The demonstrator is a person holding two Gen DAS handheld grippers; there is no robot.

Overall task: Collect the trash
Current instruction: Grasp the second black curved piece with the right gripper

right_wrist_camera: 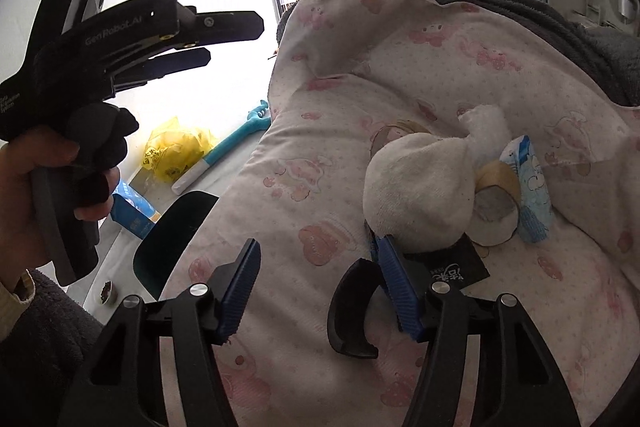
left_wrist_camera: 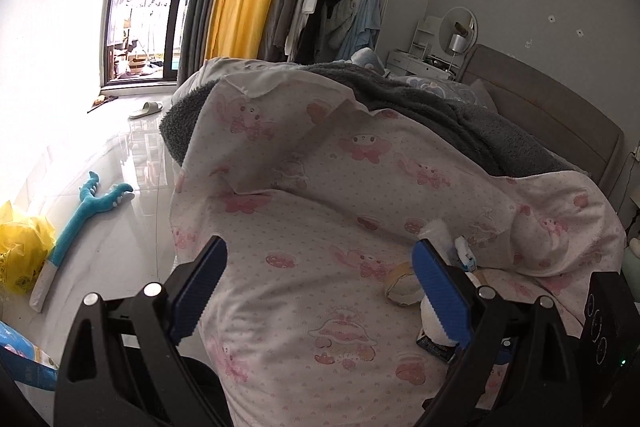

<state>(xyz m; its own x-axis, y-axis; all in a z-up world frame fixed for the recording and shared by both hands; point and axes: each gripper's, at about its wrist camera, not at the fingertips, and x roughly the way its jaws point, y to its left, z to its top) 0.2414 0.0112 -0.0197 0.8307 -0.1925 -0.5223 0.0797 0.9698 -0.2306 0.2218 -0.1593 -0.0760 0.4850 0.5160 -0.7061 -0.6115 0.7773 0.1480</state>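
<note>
My left gripper (left_wrist_camera: 320, 275) hovers open over a pink-printed quilt (left_wrist_camera: 304, 227), nothing between its blue pads. To its right lie a tape roll (left_wrist_camera: 402, 285), a white tissue wad (left_wrist_camera: 436, 231) and a blue-white wrapper (left_wrist_camera: 466, 255). My right gripper (right_wrist_camera: 320, 291) is open low over the same quilt (right_wrist_camera: 304, 195). A black curved piece (right_wrist_camera: 348, 311) lies between its fingers, close to the right pad, with neither pad pressing on it. Just beyond sit a white plush ball (right_wrist_camera: 420, 183), a black packet (right_wrist_camera: 464, 263), the tape roll (right_wrist_camera: 494, 203), the wrapper (right_wrist_camera: 528, 187) and the tissue (right_wrist_camera: 486, 127).
A hand holds the left gripper (right_wrist_camera: 236, 41) at the left of the right wrist view. On the floor beside the bed lie a yellow bag (right_wrist_camera: 176, 147), a teal plush toy (right_wrist_camera: 236, 143) and a blue box (right_wrist_camera: 134, 215). A grey blanket (left_wrist_camera: 460, 119) covers the far bed.
</note>
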